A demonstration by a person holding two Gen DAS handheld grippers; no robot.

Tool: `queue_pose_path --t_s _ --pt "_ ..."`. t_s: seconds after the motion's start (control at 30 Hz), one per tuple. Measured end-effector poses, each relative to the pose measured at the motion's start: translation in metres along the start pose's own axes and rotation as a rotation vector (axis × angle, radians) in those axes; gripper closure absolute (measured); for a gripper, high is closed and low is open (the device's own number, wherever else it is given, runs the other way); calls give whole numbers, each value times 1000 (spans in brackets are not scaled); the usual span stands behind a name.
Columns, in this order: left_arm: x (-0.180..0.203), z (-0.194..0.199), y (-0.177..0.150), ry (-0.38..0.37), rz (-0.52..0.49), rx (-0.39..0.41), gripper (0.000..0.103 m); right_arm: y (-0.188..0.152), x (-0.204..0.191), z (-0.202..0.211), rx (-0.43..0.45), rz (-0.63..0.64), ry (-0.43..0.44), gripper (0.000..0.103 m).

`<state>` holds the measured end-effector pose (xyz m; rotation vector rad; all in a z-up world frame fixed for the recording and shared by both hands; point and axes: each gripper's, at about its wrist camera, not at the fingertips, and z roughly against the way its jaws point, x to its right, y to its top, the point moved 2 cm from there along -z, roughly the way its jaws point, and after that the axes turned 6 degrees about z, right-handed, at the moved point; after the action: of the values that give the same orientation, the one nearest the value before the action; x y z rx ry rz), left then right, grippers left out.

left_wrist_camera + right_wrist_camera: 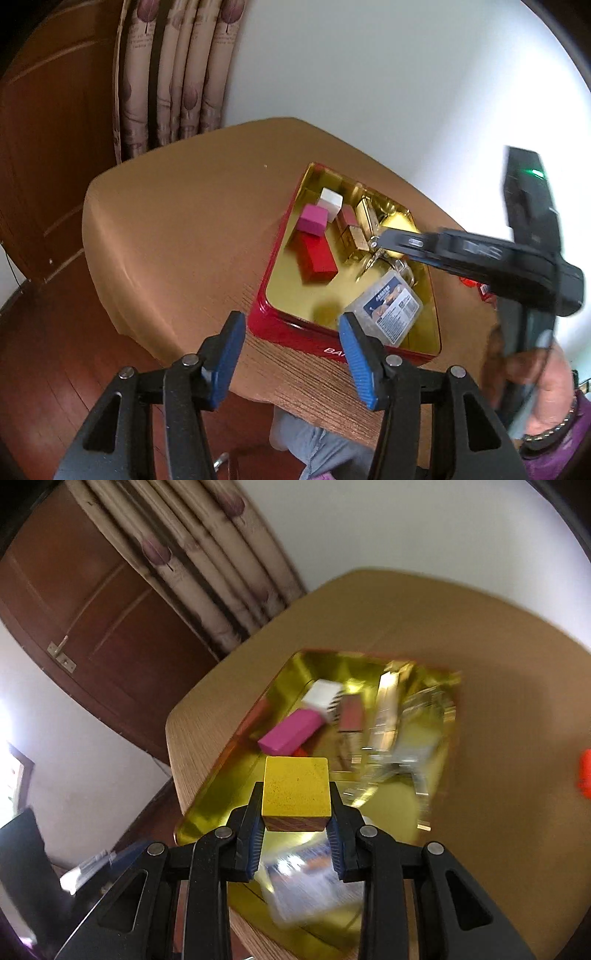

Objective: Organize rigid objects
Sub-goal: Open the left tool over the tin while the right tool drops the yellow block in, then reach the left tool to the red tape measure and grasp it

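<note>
A: Right gripper [295, 814] is over the red tin [295, 328], fingers clamped on a yellow wooden block [295, 788], gripped from both sides, raw wood showing on its near face.

B: And the left gripper [291, 354]?

A: Hovering above the bench [177, 221] at the tin's near edge, blue finger pads [231, 354] spread wide, nothing between them.

B: What's inside the tin?

A: Gold lining, with a red block [316, 258], a pink block [313, 219] and a white block [331, 201] clustered toward the far left. A clear plastic case [386, 308] with a printed label lies near the front right corner. Metal bits sit behind it, too blurred to name.
</note>
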<state>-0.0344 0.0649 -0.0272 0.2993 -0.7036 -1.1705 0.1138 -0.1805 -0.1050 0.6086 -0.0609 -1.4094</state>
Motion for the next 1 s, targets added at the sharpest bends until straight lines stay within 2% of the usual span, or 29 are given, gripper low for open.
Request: queue_pose_path --t_s 0.07,0.33,0.43,0.5,0.53,0.57,0.63,0.73,0.8,0.93,1.0 --pt "-3 -2 1 -15 16 -12 49 3 -5 -15 -21 11 -42 75" --pt "-18 -10 1 -40 93 -50 49 7 -9 -36 -35 16 -84 72" --pt "-19 -9 0 -33 102 -49 49 5 -3 -20 23 -19 -35 70" --pt "-17 -8 -1 -32 97 -46 49 -1 -1 6 112 -27 -16 59" --pt "-16 -8 -1 -31 90 -42 49 -6 2 20 149 -27 -37 55" --pt "-14 -7 -2 -27 79 -39 49 -14 8 36 186 -29 -80 51" --pt "-8 -6 -3 -20 54 -35 49 -38 24 67 245 -15 -188 51" --pt "4 -5 -7 -24 2 -29 49 -87 57 113 283 49 -460 48" --pt "15 -4 -10 -32 -41 -28 49 -120 89 138 265 56 -618 46" --pt "46 -1 -22 -79 -138 -19 49 -167 157 184 251 -44 -793 44" --pt "66 -2 -29 -75 -205 -17 49 -189 190 208 259 -107 -887 36"
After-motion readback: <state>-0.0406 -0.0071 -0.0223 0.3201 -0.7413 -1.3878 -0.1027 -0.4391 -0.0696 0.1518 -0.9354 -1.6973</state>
